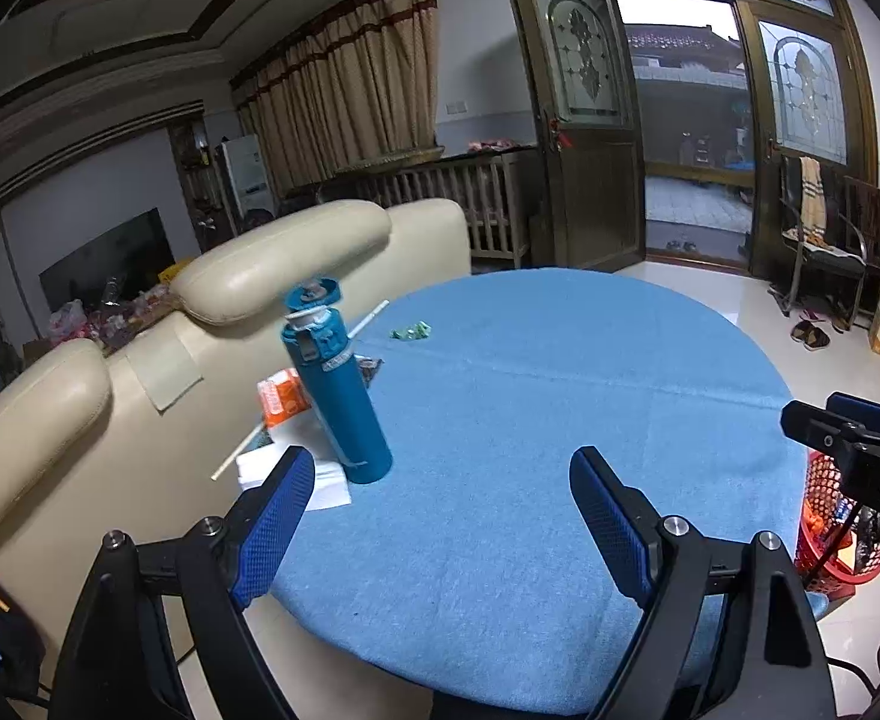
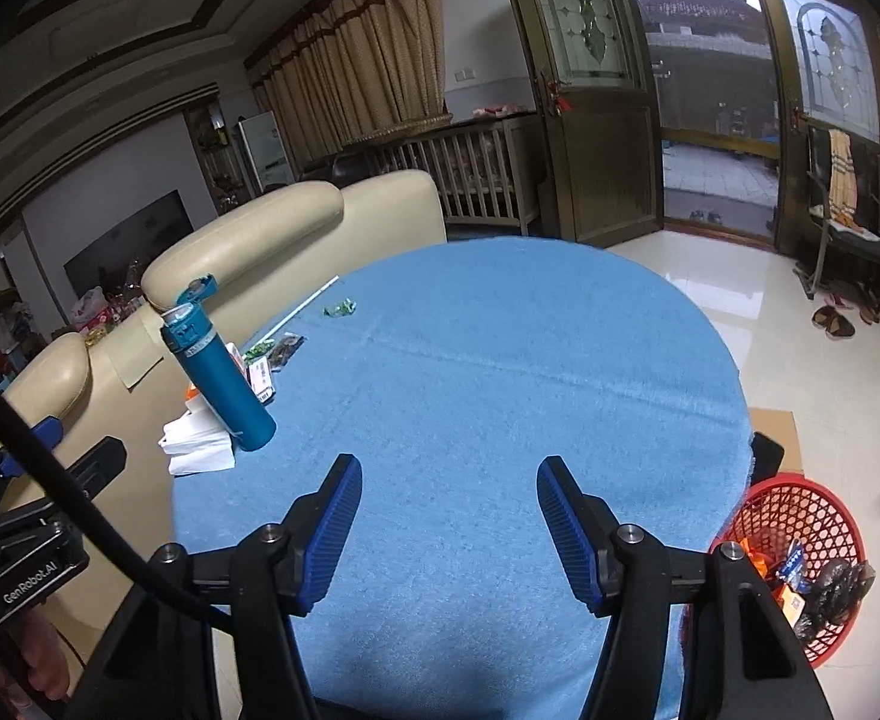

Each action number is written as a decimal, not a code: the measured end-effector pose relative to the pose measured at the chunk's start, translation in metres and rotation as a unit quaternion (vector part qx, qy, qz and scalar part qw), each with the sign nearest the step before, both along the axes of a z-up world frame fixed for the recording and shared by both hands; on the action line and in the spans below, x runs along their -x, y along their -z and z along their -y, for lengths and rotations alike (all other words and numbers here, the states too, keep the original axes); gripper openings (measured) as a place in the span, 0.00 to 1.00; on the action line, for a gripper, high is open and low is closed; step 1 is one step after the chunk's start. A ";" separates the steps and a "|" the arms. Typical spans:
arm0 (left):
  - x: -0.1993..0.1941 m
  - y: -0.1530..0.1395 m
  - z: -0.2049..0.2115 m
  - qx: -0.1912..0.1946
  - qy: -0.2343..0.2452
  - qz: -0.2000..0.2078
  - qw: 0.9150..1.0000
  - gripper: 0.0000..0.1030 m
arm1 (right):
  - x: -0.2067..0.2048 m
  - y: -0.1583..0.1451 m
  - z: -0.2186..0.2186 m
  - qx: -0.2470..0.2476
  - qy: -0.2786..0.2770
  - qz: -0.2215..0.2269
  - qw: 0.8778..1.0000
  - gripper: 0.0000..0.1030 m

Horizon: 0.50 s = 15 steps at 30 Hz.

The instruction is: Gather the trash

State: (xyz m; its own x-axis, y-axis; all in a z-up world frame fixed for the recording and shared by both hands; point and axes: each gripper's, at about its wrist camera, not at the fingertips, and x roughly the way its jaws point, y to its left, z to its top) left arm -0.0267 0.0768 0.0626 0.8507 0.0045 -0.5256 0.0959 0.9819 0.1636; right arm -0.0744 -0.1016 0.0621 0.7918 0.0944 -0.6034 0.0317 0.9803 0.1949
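Your left gripper (image 1: pixel 443 483) and right gripper (image 2: pixel 449 489) gaped empty over the table (image 2: pixel 500 360). Wrappers (image 2: pixel 800 585) filled the red basket (image 2: pixel 824 516) beside its right edge; a green wrapper (image 2: pixel 340 307) lay near its far-left edge.

orange carton (image 1: pixel 282 399) partly hidden behind the teal bottle (image 1: pixel 338 396), red basket (image 1: pixel 830 516) cut off by the right gripper body, basket contents (image 2: pixel 812 576) too small to be identified

We hold the left gripper (image 1: pixel 443 474) level, its blue-padded jaws spread wide and gripping nothing. Our right gripper (image 2: pixel 449 483) sits beside it, jaws likewise parted and bare.
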 end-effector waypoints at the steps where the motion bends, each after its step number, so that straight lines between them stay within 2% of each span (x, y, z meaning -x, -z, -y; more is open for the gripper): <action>1: 0.002 -0.001 -0.001 0.000 -0.001 0.003 1.000 0.85 | 0.004 -0.003 -0.001 0.005 0.001 0.008 1.000 0.63; 15: 0.026 -0.022 0.009 -0.011 -0.005 0.032 0.999 0.85 | 0.037 -0.022 -0.002 0.006 -0.006 0.060 0.998 0.64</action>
